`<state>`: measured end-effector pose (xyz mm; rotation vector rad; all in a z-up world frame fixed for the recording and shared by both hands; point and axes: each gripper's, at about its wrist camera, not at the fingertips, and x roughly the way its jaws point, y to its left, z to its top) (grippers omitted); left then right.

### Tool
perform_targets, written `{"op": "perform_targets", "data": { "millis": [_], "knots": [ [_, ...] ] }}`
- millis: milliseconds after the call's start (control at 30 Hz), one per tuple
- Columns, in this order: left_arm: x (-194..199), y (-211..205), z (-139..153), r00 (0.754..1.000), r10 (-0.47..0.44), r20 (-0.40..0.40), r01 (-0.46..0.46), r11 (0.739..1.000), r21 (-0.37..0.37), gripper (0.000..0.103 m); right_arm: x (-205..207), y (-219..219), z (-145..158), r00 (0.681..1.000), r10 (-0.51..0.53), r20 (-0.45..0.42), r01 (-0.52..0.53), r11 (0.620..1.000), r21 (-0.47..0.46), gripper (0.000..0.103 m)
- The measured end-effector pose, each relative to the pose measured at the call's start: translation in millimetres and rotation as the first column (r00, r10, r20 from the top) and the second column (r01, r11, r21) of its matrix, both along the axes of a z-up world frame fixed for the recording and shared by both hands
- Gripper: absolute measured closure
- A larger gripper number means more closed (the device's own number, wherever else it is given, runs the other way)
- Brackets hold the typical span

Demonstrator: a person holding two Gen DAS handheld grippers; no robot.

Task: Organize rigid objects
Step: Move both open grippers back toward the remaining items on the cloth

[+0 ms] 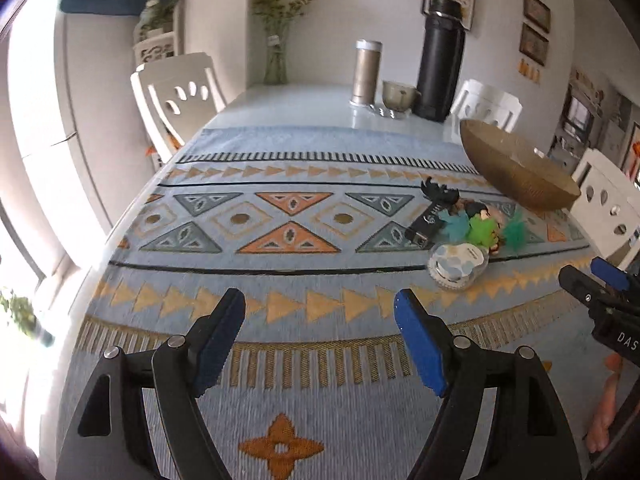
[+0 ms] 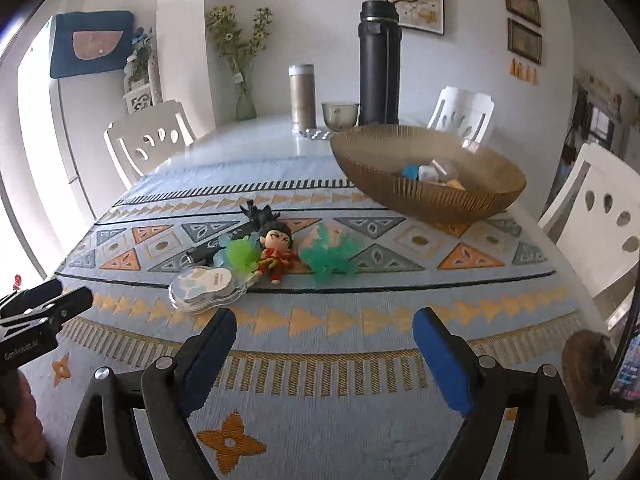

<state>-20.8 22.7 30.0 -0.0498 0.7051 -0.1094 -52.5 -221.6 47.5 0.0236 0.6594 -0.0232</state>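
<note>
Held right tool (image 2: 324,344) spread and empty, nearer than left tool (image 1: 320,328), also spread, to clear case (image 2: 208,286) lying ahead-left.

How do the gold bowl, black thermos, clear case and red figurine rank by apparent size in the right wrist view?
1. Gold bowl, widest by far.
2. Black thermos, tall though farther back.
3. Clear case.
4. Red figurine.
The case lies nearer the camera, so its lead over the figurine is unsure.
</note>
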Motion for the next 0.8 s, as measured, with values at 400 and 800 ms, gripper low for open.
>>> {"op": "perform_targets", "data": {
  "millis": [400, 800],
  "knots": [
    [-7, -9, -2, 0.999, -0.033, 0.025, 0.032, 0.999, 0.032, 0.027, 4, -5, -3, 0.998, -0.059, -0.020, 0.059, 0.998, -0.005, 0.012],
    [-2, -9, -6, 0.999, -0.039, -0.015, 0.040, 0.999, 0.034, 0.027, 5, -32, -5, 0.994, -0.105, -0.043, 0.110, 0.985, 0.136, 0.012]
  ]
}}
